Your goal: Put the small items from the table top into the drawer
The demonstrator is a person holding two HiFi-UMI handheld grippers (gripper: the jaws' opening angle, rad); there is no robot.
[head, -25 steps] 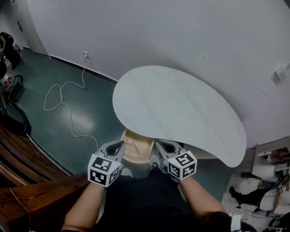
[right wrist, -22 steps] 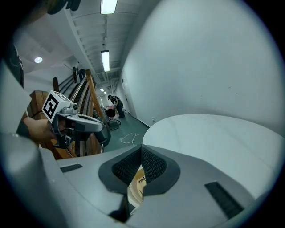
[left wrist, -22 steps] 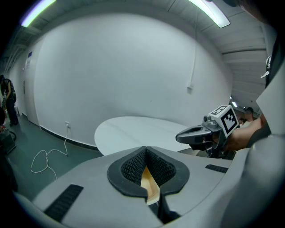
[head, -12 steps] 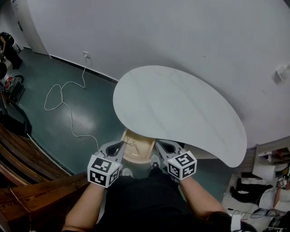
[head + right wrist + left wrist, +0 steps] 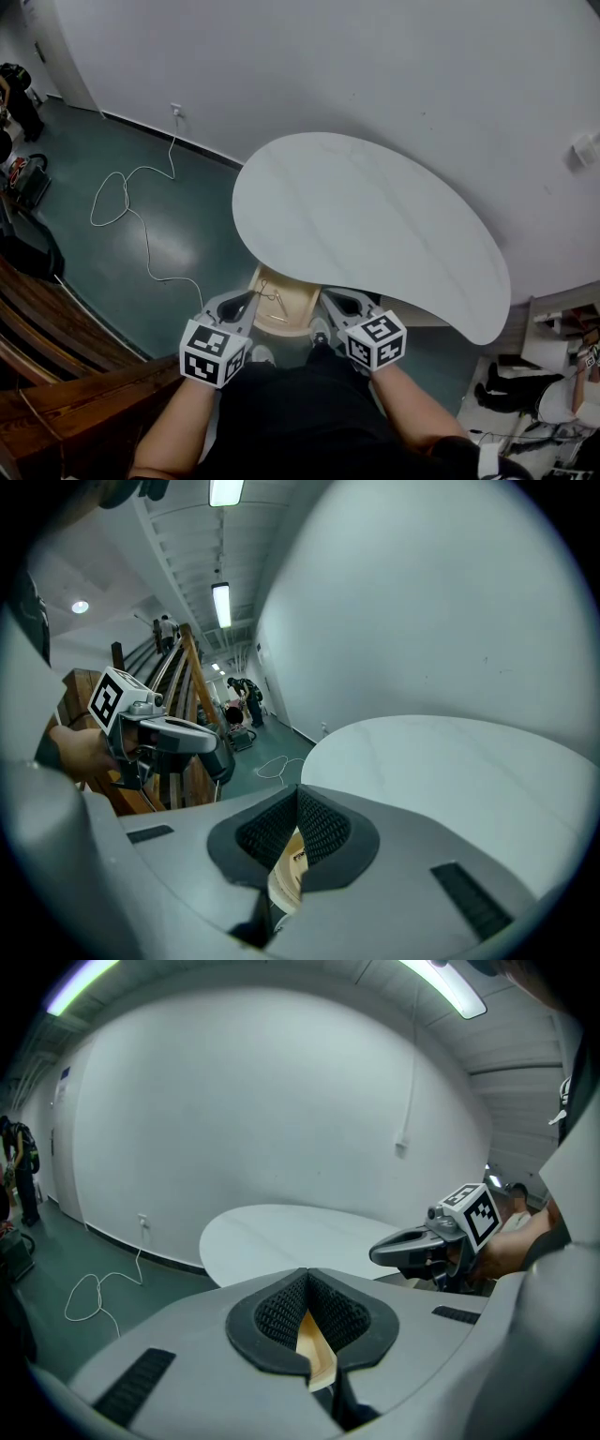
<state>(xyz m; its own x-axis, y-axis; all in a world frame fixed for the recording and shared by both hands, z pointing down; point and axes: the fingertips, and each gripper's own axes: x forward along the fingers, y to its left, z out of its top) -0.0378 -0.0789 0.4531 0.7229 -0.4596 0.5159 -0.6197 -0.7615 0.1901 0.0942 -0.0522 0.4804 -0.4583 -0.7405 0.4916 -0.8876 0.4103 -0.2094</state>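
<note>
left tool (image 5: 246, 304) pressed together, holding nothing, left of drawer (image 5: 292, 319) | right tool (image 5: 330, 301) the same, right of drawer | wire thing (image 5: 271, 298) inside drawer | risk: pushing one side harder could jam drawer

The white, kidney-shaped table (image 5: 375, 225) stands on a teal floor (image 5: 187, 234) bearing a white cable (image 5: 172, 145).

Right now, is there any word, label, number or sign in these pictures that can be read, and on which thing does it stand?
No readable text anywhere in these pictures.
The cubes on the left gripper and the right gripper carry only black-and-white square markers, no letters or numbers.
The table top is plain white, and the drawer shows no print.
</note>
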